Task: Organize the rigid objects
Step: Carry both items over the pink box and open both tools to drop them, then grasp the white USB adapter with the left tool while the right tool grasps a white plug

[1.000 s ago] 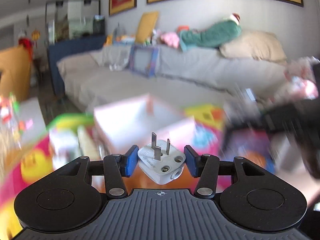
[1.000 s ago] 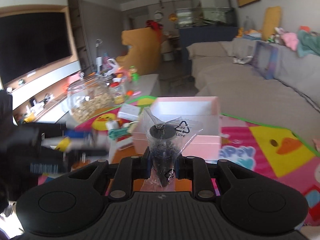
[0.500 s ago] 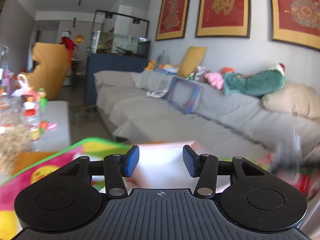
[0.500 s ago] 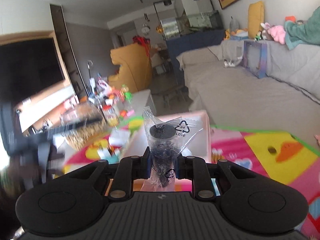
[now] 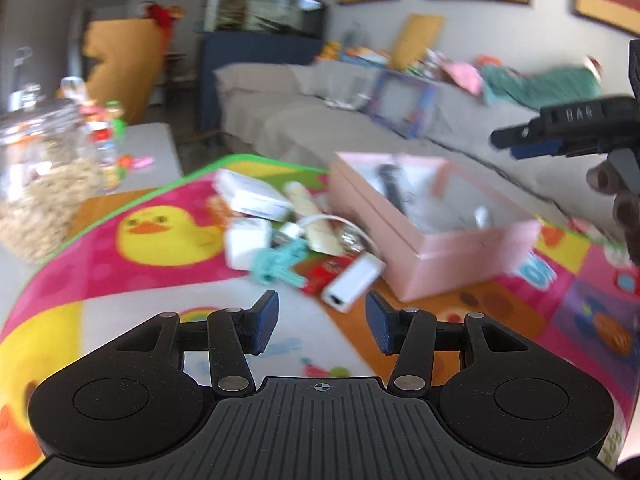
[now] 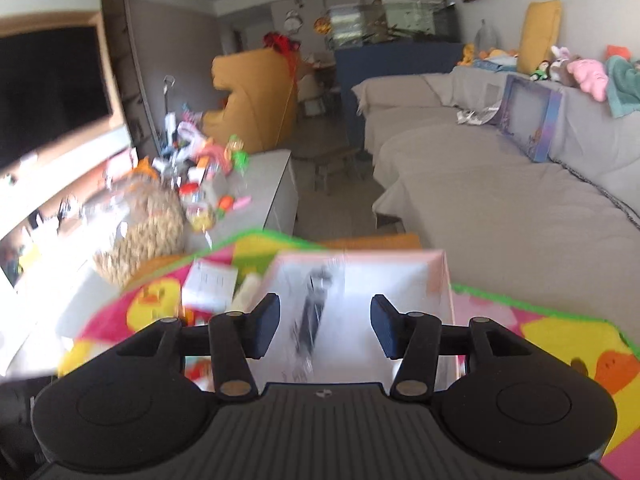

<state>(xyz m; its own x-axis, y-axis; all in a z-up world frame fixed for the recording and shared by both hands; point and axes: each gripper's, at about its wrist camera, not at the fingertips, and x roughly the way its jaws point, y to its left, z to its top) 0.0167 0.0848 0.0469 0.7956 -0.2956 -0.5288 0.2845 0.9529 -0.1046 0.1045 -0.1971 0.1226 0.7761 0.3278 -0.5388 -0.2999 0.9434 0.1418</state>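
A living room lies ahead of me: a grey sofa point(image 6: 500, 184) along the right wall, a dark screen point(image 6: 52, 88) on the left, and in front a surface covered by a bright duck-print mat point(image 5: 120, 248). At the far left a glass jar point(image 5: 40, 184) of cereal stands clear of the work, off the mat.

Just ahead of my left gripper point(image 5: 320, 322) the loose pile waits: a white box point(image 5: 246, 242), a teal clip point(image 5: 276, 266) and a white adapter point(image 5: 352, 282), bunched beside the pink box point(image 5: 432, 232), probably so each trip is short. My left jaws stand apart with nothing between them, pointed down at that pile; I judge the adapter the nearest pick.

The pink box is the collecting place; a dark bagged item point(image 6: 314, 312) lies inside it. My right gripper point(image 6: 325, 326) hovers directly over the box, its jaws having just been opening and now empty, which suggests the bag was dropped there.
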